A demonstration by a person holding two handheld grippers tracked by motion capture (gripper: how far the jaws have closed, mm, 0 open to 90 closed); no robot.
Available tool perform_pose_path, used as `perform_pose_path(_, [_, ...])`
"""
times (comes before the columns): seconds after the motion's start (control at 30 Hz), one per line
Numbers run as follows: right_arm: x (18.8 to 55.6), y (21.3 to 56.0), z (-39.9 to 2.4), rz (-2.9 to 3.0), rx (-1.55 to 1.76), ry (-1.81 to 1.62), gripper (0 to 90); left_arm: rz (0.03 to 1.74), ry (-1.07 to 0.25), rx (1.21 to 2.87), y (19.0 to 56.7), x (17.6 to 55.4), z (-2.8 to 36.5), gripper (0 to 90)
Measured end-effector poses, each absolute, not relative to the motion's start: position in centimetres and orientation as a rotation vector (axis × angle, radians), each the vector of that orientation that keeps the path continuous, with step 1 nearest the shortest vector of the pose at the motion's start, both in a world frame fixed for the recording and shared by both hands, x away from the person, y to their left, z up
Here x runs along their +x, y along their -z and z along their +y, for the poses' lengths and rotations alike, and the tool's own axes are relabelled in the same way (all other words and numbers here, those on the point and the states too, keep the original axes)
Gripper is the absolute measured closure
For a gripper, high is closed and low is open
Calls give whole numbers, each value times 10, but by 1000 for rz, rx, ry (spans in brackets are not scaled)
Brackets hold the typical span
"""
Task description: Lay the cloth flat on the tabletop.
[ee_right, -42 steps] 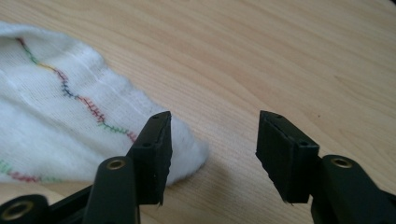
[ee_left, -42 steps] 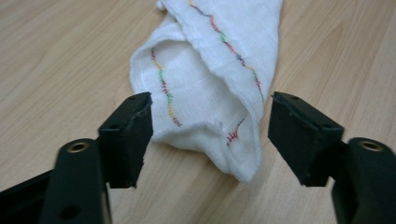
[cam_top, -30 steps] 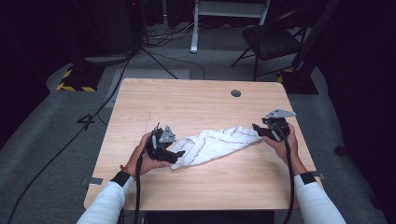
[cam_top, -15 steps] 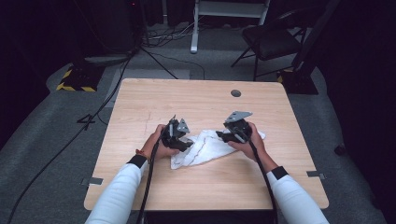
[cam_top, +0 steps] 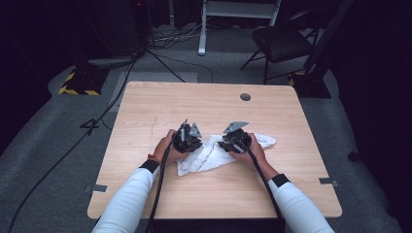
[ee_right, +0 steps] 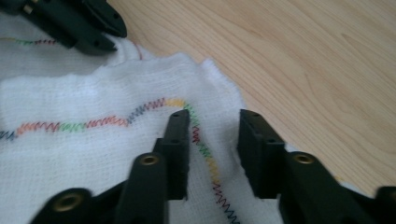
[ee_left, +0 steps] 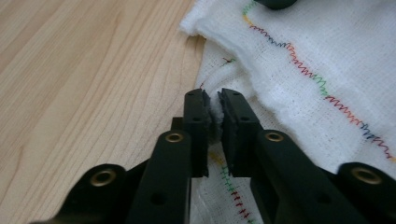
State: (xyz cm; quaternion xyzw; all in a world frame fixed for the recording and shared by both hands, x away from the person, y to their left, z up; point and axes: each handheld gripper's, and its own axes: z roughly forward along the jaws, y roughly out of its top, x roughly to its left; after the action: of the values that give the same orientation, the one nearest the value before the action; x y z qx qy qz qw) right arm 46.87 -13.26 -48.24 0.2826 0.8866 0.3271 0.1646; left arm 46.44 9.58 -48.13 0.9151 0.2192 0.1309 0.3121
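Observation:
A white cloth (cam_top: 210, 156) with a multicoloured zigzag stitch lies bunched on the wooden table (cam_top: 194, 102). My left gripper (cam_top: 198, 144) sits at the cloth's left end. In the left gripper view this gripper (ee_left: 214, 105) is shut on a small fold of the cloth (ee_left: 317, 56). My right gripper (cam_top: 223, 144) rests on the cloth from the right. Its jaws have just been closing, and in the right gripper view this gripper (ee_right: 212, 128) still shows a gap, with the stitched cloth (ee_right: 93, 158) lying flat under and between the jaws. The left gripper (ee_right: 79, 23) lies just beyond.
A round cable hole (cam_top: 245, 96) sits near the table's far edge. Beyond the table stand a black chair (cam_top: 282, 43) and a white frame (cam_top: 238, 14), with cables (cam_top: 165, 63) on the grey floor. Bare wood surrounds the cloth.
Both hands have come inward toward each other, and the stretched cloth has bunched up between them. The left jaws have shut on a fold, and the right jaws have narrowed.

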Motion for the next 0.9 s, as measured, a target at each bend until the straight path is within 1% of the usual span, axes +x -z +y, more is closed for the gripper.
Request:
perform_pose_path(0.03, [466,482,-133,2525,789,-933,781,587,-340,2410,481,464,97,845])
perform_pose_path(0.13, [460,479,-135,2499,758,-939,864,604,-361,2401,479,464,100,853])
perform_pose_path(0.17, [457,478,-138,2498,742,-952,877,610,-368,2395,478,464,102,853])
perform_pose_path(0.3, [452,474,-150,2514,724,-978,887,637,-376,2381,475,464,109,861])
perform_pose_path(0.33, [449,470,-158,2513,722,-1001,888,652,-372,2370,475,464,111,863])
perform_pose_path(0.47, [443,464,-167,2510,714,-1025,890,675,-392,2382,473,464,119,864])
perform_pose_path(0.77, [415,454,-197,2524,672,-1041,892,745,-371,2386,474,458,137,866])
perform_pose_path(0.9, [402,454,-213,2530,668,-1032,892,748,-363,2401,475,452,141,865])
